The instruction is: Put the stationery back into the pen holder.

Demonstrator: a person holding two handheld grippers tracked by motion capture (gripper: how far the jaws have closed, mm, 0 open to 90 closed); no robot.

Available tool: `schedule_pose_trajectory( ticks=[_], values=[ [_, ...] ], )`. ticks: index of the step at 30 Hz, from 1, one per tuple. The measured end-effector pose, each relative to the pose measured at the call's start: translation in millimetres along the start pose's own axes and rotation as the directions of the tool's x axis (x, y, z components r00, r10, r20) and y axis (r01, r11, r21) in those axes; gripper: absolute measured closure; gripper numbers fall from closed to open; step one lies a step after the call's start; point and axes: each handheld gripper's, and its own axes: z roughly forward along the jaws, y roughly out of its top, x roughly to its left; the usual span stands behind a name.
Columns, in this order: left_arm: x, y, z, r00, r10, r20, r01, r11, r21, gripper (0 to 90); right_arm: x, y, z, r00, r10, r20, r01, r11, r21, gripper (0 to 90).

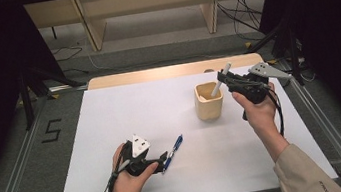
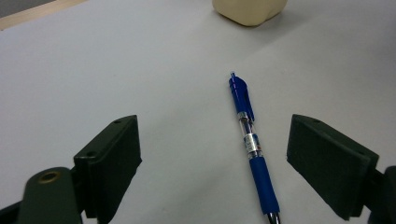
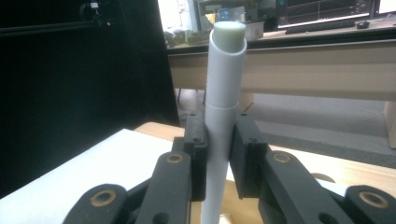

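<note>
A blue click pen [image 1: 174, 150] [image 2: 250, 140] lies flat on the white table sheet [image 1: 110, 114]. My left gripper [image 1: 166, 159] [image 2: 215, 154] rests low at the pen's near end, open, with the pen between its jaws and nearer the right one; neither pad touches it. My right gripper [image 1: 223, 78] [image 3: 218, 140] is shut on a white marker [image 1: 221, 80] [image 3: 225, 84], gripped at its middle. The marker tilts, with its lower end inside the mouth of a pale wooden cup [image 1: 209, 103] [image 2: 250, 10].
The cup stands right of the table's middle, toward the back. A bare wooden strip [image 1: 170, 72] runs along the table's far edge. Beyond it are wooden furniture legs [image 1: 90, 26] and floor cables [image 1: 243, 15]. Metal rails [image 1: 13, 173] flank the table.
</note>
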Motion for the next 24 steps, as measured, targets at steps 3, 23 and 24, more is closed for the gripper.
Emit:
schedule_pose_trajectory(
  ticks=[3, 23, 24],
  values=[
    [0.1, -0.1, 0.0, 1.0000, 0.000, -0.001, 0.000, 1.0000, 0.000, 17.3, 1.1, -1.6, 2.2, 0.9997, -0.022, 0.009, 0.022, 1.000, 0.002, 78.5],
    [-0.7, -0.5, 0.4, 1.0000, -0.005, 0.002, 0.005, 1.0000, 0.000, 17.3, 1.3, -10.0, 12.7, 0.9954, -0.086, 0.044, 0.085, 0.996, 0.019, 78.4],
    [-0.7, -0.5, 0.4, 1.0000, -0.005, 0.001, 0.005, 1.0000, 0.000, 17.3, 1.4, -10.6, 13.1, 0.9952, -0.087, 0.045, 0.086, 0.996, 0.020, 78.4]
  ],
)
